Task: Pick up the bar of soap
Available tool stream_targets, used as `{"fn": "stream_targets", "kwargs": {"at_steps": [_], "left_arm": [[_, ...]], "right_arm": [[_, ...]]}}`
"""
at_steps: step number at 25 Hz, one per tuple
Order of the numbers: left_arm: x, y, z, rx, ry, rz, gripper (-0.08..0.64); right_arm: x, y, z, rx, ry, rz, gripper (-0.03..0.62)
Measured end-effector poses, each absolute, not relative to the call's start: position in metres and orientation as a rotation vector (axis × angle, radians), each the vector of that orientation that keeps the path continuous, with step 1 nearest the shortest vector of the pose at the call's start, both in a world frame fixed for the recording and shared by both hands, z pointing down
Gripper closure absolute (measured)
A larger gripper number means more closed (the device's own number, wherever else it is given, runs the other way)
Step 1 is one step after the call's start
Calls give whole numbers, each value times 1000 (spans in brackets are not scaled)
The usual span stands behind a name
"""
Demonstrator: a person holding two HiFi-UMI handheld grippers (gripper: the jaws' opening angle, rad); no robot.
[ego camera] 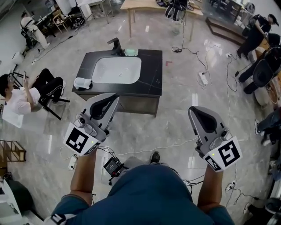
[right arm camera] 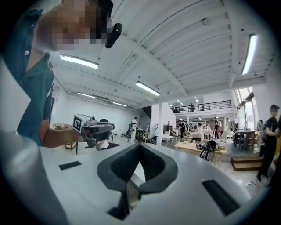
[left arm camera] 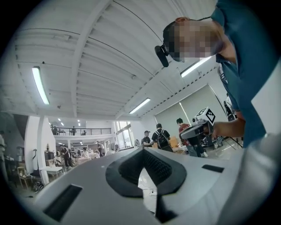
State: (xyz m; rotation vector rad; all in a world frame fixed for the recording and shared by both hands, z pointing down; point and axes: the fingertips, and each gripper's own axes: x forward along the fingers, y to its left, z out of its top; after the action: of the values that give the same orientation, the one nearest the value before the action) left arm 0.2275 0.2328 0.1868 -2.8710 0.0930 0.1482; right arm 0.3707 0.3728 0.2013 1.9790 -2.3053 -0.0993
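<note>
A pale green bar of soap (ego camera: 131, 52) lies at the back edge of a black counter (ego camera: 151, 72), just right of the dark faucet (ego camera: 116, 45). A white basin (ego camera: 117, 70) is set into the counter. Both grippers are held well short of the counter, above the floor, with nothing between the jaws. My left gripper (ego camera: 115, 96) is shut and points toward the counter's front edge. My right gripper (ego camera: 193, 109) is shut too, off to the right of the counter. Each gripper view looks up at the ceiling: the left gripper (left arm camera: 142, 150) and the right gripper (right arm camera: 139, 146) show closed pads.
A crumpled white cloth (ego camera: 82, 82) sits on the counter's left front corner. A seated person (ego camera: 26, 92) is at the left. Cables and a power strip (ego camera: 203, 78) trail over the marble floor on the right. A wooden table (ego camera: 153, 8) stands beyond the counter.
</note>
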Motion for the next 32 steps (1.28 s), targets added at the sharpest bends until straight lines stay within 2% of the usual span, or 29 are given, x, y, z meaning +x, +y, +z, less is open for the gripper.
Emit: {"fn": "stream_targets", "kwargs": {"at_steps": [11, 22, 32], "left_arm": [[203, 166, 189, -2866, 302, 108, 558], [135, 68, 179, -2843, 406, 166, 558], [83, 11, 204, -2840, 545, 48, 558]], "right_arm": [[371, 284, 204, 1822, -2435, -91, 578], [311, 173, 194, 1733, -2475, -115, 578], [267, 100, 201, 1582, -2546, -57, 578]]}}
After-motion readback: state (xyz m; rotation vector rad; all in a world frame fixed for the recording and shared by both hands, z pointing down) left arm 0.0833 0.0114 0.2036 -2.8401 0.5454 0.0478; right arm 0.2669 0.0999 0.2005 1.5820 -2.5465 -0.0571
